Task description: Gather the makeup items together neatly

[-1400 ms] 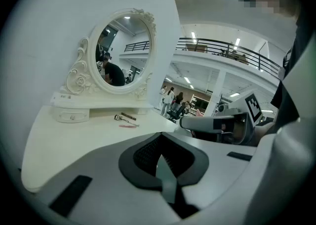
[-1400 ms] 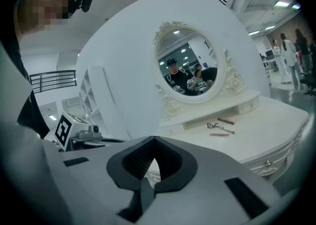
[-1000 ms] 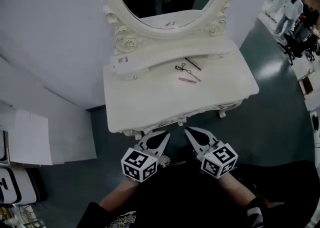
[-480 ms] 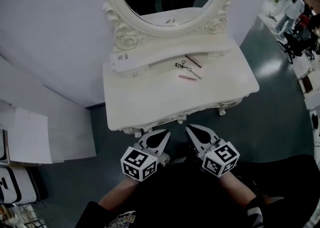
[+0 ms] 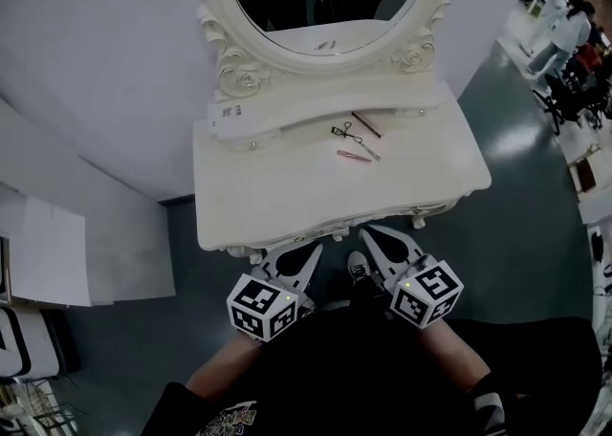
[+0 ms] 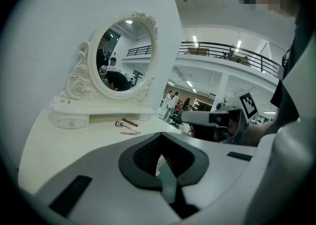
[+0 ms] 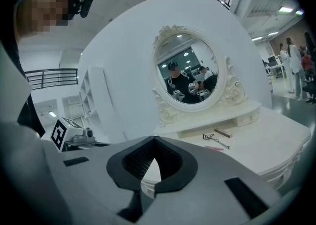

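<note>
Three makeup items lie at the back right of the white vanity table (image 5: 287, 200): a black eyelash curler (image 5: 344, 132), a brown pencil (image 5: 366, 125) behind it and a thin pink stick (image 5: 354, 155) in front. The left gripper view shows the curler (image 6: 122, 125) and pencil (image 6: 130, 122) far ahead. In the right gripper view the curler (image 7: 213, 138) is also at a distance. My left gripper (image 5: 316, 249) and right gripper (image 5: 367, 232) hover side by side at the table's front edge. Both are shut and hold nothing.
An oval mirror (image 5: 325, 37) in an ornate frame stands on a raised shelf (image 5: 287, 104) with small drawers behind the items. White boards (image 5: 57, 252) lean at the left on the floor. People stand far off at the right (image 5: 559, 23).
My right gripper has moved a little forward, up to the table's front edge. The left gripper has hardly moved. The makeup items lie as before.
</note>
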### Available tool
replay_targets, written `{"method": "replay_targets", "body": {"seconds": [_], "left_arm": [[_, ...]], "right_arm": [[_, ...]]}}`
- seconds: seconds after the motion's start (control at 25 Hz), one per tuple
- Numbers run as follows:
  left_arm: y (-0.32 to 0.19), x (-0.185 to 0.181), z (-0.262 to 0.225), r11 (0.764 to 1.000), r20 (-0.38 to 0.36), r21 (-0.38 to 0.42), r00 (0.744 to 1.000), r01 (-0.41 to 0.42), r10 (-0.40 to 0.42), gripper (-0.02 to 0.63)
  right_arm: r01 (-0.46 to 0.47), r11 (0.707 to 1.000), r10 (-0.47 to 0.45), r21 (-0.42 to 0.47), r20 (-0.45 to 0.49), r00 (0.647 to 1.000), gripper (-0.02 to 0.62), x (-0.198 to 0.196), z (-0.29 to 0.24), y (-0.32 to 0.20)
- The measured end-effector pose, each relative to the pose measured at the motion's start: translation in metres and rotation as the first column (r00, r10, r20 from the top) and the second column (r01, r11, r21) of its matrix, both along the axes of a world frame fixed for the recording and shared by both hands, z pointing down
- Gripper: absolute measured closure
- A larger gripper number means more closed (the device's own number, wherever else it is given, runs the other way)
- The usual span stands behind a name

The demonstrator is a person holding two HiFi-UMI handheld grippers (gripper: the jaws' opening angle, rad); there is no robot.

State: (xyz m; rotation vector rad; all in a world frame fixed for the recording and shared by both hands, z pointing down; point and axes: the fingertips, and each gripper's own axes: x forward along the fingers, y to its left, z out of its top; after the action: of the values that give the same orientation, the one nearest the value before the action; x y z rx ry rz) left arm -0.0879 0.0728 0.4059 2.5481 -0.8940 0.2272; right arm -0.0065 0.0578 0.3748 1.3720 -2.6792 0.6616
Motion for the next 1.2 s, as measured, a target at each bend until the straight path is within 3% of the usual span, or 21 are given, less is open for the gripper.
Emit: {"method": "replay_targets", "body": {"seconds": [0.76, 1.2], "left_arm": [[-0.064, 0.056, 0.015, 0.995, 0.018, -0.049, 0.996, 0.084, -0.083, 0.598], [-0.097, 0.081, 0.028, 0.991, 0.037, -0.056, 0.992, 0.124, -0.123, 0.598]], "right_arm": [[0.062, 0.998, -0.063, -0.032, -0.010, 0.998, 0.568, 0.056, 0.021, -0.068], [0.108, 0.993, -0.111, -0.044, -0.070, 0.991, 0.568, 0.078, 0.045, -0.106]]}}
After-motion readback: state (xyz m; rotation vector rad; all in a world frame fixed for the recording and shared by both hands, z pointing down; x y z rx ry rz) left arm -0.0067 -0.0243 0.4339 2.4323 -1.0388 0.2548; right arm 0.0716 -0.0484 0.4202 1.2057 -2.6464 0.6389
